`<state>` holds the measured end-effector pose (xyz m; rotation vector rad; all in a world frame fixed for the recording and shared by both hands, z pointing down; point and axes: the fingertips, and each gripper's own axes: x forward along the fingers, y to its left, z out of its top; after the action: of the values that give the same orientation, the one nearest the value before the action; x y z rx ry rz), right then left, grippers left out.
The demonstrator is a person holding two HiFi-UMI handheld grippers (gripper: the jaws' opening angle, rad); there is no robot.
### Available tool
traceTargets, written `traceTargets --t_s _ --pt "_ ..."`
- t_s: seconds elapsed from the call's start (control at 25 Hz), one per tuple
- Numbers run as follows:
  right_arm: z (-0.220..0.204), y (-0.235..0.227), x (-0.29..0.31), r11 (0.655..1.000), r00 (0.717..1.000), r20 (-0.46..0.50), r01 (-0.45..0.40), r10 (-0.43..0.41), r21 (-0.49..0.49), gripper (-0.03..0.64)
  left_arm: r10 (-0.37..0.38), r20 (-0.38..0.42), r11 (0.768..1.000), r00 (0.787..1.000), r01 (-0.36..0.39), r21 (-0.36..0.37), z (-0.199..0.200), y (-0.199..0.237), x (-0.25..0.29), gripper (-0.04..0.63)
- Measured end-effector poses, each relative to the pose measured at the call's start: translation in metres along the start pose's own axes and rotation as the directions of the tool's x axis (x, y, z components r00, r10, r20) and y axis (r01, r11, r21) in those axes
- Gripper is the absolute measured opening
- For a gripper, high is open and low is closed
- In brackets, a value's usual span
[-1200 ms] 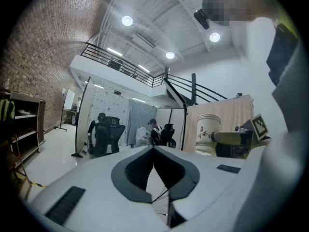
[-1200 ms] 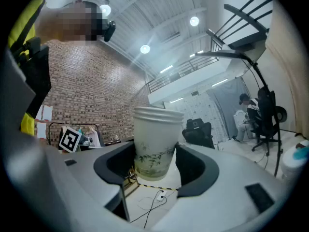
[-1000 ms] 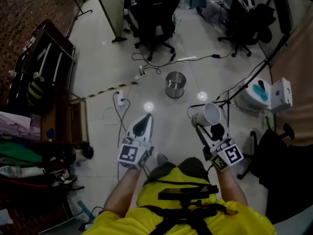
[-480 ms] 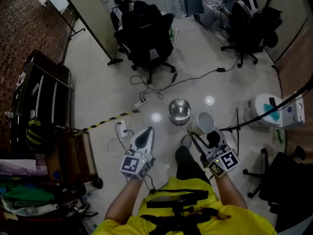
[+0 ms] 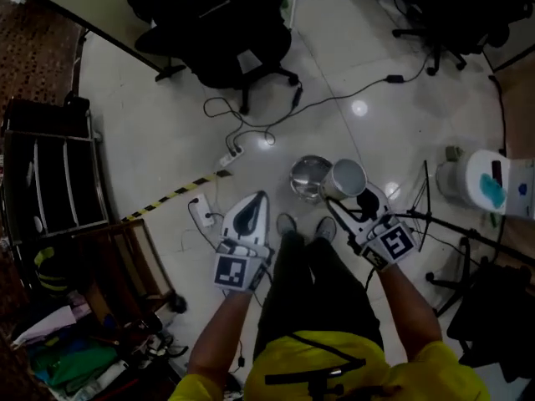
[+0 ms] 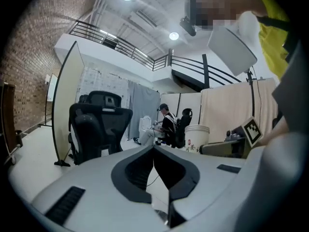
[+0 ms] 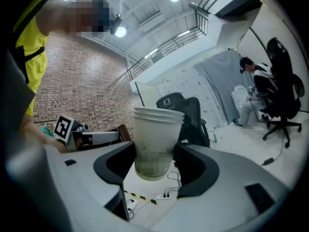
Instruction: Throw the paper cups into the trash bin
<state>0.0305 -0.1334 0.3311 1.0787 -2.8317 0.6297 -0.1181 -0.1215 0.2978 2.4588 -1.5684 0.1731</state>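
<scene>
Glossy pale floor tiles [image 5: 150, 140], round shiny metal trash bin [image 5: 306, 178]. White tapered paper cup [image 7: 153, 139], rolled rim, clamped in right gripper [image 7: 154, 154]. Left gripper [image 6: 154, 153] jaws together, empty.

No words, brands or numbers can be read anywhere. Black-and-white square code patterns, without letters, are carried on the cubes of the left tongs [image 5: 256, 197] and the right tongs [image 5: 340, 193]. Red print is seen on a white bucket [image 6: 196, 138], but it is too small to be made out.
</scene>
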Motion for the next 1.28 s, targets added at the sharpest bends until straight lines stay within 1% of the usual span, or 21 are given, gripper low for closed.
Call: traceTargets --t_s 0.08,0.12,0.16,0.24,0.32,0.4,0.48,0.56,0.64,0.76,0.8,0.84,0.88,0.92,0.96,1.04,1.12,1.28 --pt "-0.073 -0.037 0.028 1.000 0.994 -0.106 0.018 -0.017 0.010 0.281 -0.046 -0.036 0.999 0.998 0.047 0.017 -0.047 0.005 0.031 0.000" --pt "-0.115 -0.055 0.042 0.999 0.986 -0.165 0.031 -0.027 0.025 0.281 -0.072 -0.061 0.997 0.996 0.073 0.022 -0.074 0.007 0.044 0.000" --pt "-0.161 -0.074 0.056 0.997 0.974 -0.223 0.055 -0.043 0.051 0.281 -0.089 -0.090 0.996 0.992 0.090 0.015 -0.104 0.011 0.057 0.000" --pt "-0.257 -0.112 0.079 0.987 0.939 -0.338 0.111 -0.065 0.119 0.281 -0.096 -0.152 0.995 0.984 0.093 -0.029 -0.166 0.025 0.080 0.000" --pt "-0.347 -0.144 0.101 0.976 0.892 -0.447 0.152 -0.068 0.155 0.281 -0.078 -0.201 0.996 0.976 0.067 -0.061 -0.227 0.041 0.102 -0.002" --pt "-0.426 -0.173 0.120 0.968 0.836 -0.542 0.201 -0.090 0.148 0.281 -0.065 -0.241 0.996 0.968 0.048 -0.074 -0.285 0.054 0.122 -0.002" --pt "-0.486 -0.198 0.131 0.957 0.779 -0.614 0.259 -0.128 0.128 0.281 -0.068 -0.254 0.994 0.965 0.045 -0.095 -0.333 0.059 0.135 -0.002" --pt "-0.530 -0.209 0.135 0.950 0.719 -0.683 0.287 -0.131 0.119 0.281 -0.085 -0.273 0.991 0.958 0.052 -0.127 -0.369 0.057 0.138 -0.002" --pt "-0.562 -0.210 0.140 0.955 0.659 -0.744 0.280 -0.114 0.102 0.281 -0.104 -0.304 0.987 0.947 0.061 -0.147 -0.392 0.057 0.137 -0.002" --pt "-0.582 -0.211 0.141 0.962 0.595 -0.798 0.258 -0.090 0.085 0.282 -0.117 -0.325 0.982 0.938 0.060 -0.180 -0.405 0.055 0.133 -0.002" --pt "-0.588 -0.209 0.139 0.965 0.570 -0.817 0.249 -0.081 0.078 0.284 -0.120 -0.330 0.980 0.936 0.059 -0.191 -0.406 0.054 0.131 -0.002" --pt "-0.594 -0.208 0.137 0.968 0.544 -0.836 0.242 -0.074 0.072 0.284 -0.120 -0.335 0.979 0.934 0.055 -0.196 -0.407 0.054 0.129 -0.002" --pt "-0.599 -0.208 0.136 0.967 0.524 -0.849 0.243 -0.069 0.071 0.284 -0.115 -0.344 0.979 0.932 0.048 -0.196 -0.409 0.056 0.127 -0.002" --pt "-0.602 -0.208 0.137 0.966 0.517 -0.854 0.246 -0.066 0.075 0.284 -0.107 -0.356 0.981 0.928 0.040 -0.192 -0.411 0.059 0.126 -0.002" --pt "-0.600 -0.207 0.141 0.966 0.521 -0.851 0.245 -0.064 0.077 0.284 -0.100 -0.370 0.982 0.924 0.031 -0.186 -0.414 0.063 0.126 -0.002" --pt "-0.586 -0.204 0.154 0.973 0.545 -0.836 0.223 -0.071 0.063 0.284 -0.085 -0.389 0.984 0.917 0.016 -0.178 -0.419 0.072 0.131 -0.002" --pt "-0.579 -0.203 0.161 0.976 0.556 -0.828 0.211 -0.072 0.057 0.284 -0.070 -0.387 0.985 0.919 0.001 -0.174 -0.421 0.081 0.138 -0.002" --pt "-0.587 -0.212 0.158 0.967 0.561 -0.824 0.244 -0.072 0.081 0.284 -0.053 -0.367 0.985 0.929 -0.012 -0.175 -0.418 0.089 0.152 -0.002"
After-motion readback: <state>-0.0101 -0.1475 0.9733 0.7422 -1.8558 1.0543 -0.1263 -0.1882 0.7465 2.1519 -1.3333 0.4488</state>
